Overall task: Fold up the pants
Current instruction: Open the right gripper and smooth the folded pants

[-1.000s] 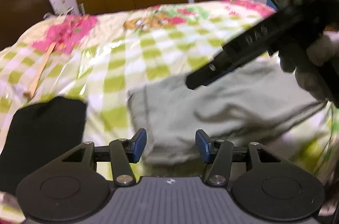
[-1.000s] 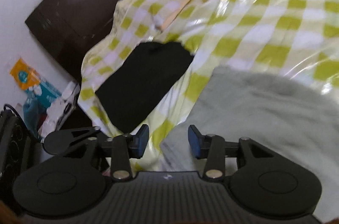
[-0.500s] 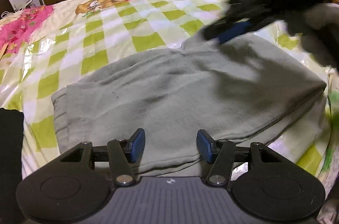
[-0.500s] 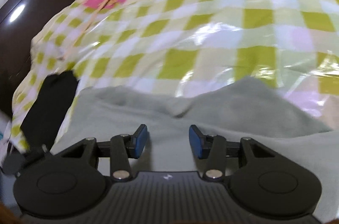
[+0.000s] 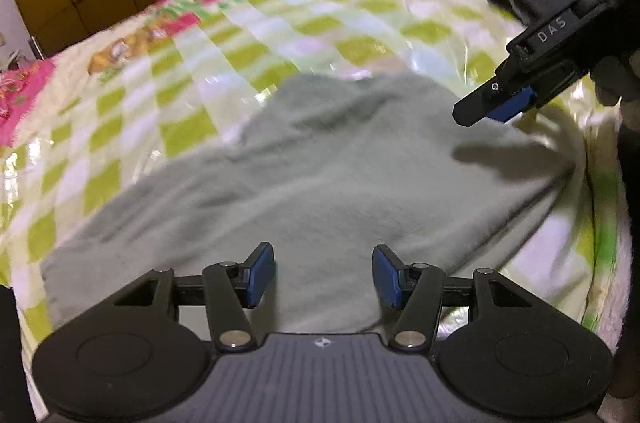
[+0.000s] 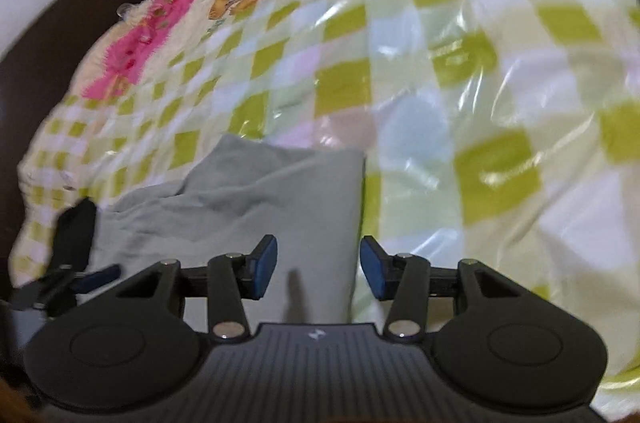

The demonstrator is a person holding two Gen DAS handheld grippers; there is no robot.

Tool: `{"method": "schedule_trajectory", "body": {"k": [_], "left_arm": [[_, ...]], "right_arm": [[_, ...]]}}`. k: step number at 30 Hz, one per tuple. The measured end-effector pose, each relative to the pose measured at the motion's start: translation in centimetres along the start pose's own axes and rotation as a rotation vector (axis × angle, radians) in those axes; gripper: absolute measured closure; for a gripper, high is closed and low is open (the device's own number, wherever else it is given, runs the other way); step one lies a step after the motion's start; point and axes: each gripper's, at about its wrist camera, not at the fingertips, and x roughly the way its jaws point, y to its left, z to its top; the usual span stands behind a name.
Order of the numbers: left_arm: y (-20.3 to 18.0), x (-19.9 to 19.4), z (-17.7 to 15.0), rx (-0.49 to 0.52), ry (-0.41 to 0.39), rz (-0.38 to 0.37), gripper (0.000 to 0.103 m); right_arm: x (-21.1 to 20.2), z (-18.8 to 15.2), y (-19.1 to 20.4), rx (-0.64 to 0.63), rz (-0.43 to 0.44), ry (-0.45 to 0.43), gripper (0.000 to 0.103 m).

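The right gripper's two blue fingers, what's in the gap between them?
In the right wrist view, the right gripper is opening with nothing clamped; behind the gap lies the grey pants' straight edge and the checked bed cover.

Grey-green pants (image 5: 320, 179) lying flat on checked bedspread (image 5: 224, 35) (surface rumpled, one straight edge).

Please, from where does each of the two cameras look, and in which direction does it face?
Left wrist: sits behind the left tongs, looks down across the grey pants on the bed; right tongs enter from the right.
Right wrist: sits behind the right tongs, jaws opening, over the pants' edge; left tongs at left.
Both show the pants and the bed.
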Motion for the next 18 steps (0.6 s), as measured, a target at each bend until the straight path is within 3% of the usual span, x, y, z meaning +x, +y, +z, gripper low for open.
{"method": "schedule_trajectory", "body": {"k": [5,8,9,12,18], "left_arm": [[-0.6,-0.1,-0.1,0.004,0.014,-0.001,0.036],[-0.7,-0.2,0.1,0.010,0.016,0.000,0.036],[-0.7,-0.1,0.2,0.012,0.016,0.001,0.036],[-0.9,0.1,0.4,0.015,0.009,-0.002,0.036],[-1.6,0.5,0.8,0.017,-0.006,-0.039,0.036]], "right_arm": [[1.4,-0.6,-1.4,0.023,0.062,0.077,0.052],[1.0,-0.6,-2.6,0.127,0.199,0.100,0.052],[1.0,-0.5,-2.5,0.123,0.207,0.101,0.052],[0.5,-0.2,-2.9,0.075,0.106,0.083,0.053],[0.6,0.2,-4.0,0.096,0.095,0.068,0.053]]}}
